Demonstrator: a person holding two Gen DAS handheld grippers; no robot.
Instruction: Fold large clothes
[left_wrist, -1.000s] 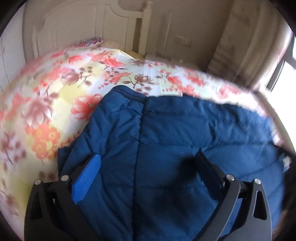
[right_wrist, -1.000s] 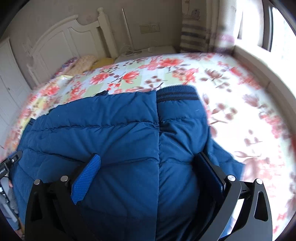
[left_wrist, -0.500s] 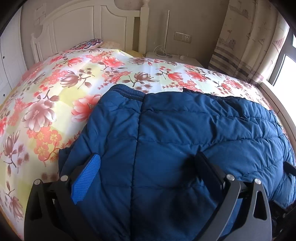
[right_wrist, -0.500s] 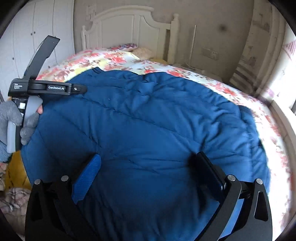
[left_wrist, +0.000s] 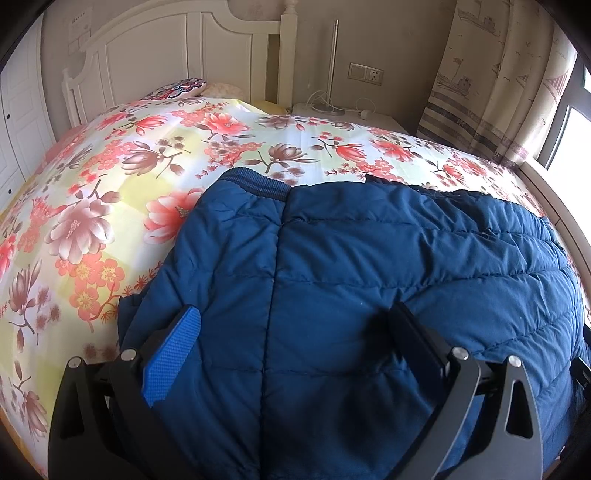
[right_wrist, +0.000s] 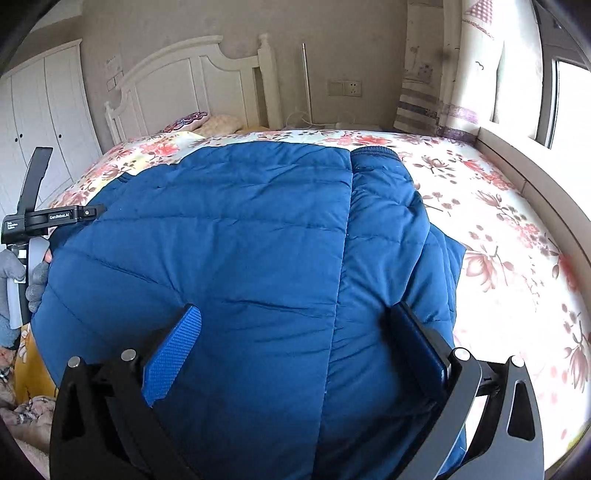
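**Sleeves In, Body Fold Left To Do**

Judged roughly midway. Lay spread across the flowered bedspread (left_wrist: 110, 192) as a broad blue padded jacket (left_wrist: 369, 266), back side up, near the foot end of the bed and well short of the pillows (right_wrist: 207, 123) by the white headboard (left_wrist: 155, 51). Looked already narrowed — on each flank a sleeve seemed turned in along the body, one ribbed cuff (left_wrist: 255, 181) showing at the far left edge in the left view, another ribbed cuff (right_wrist: 375, 151) at the far right edge in the right view. Remained, by that reading, the fold of the long body itself, end over end, and a final smoothing.

Appeared puffy and quilted in wide stitched bands, with a long seam running away from each camera. Sat fairly flat, though lumpy at the right side where a lower layer stuck out past the upper one. Likely to spring back when bent, being so thick.

Hung spread wide over the near hem, gripping nothing: the left gripper (left_wrist: 295, 350), fingers parted with fabric below and between them. Likewise released and empty above the right portion — the right gripper (right_wrist: 295, 347).
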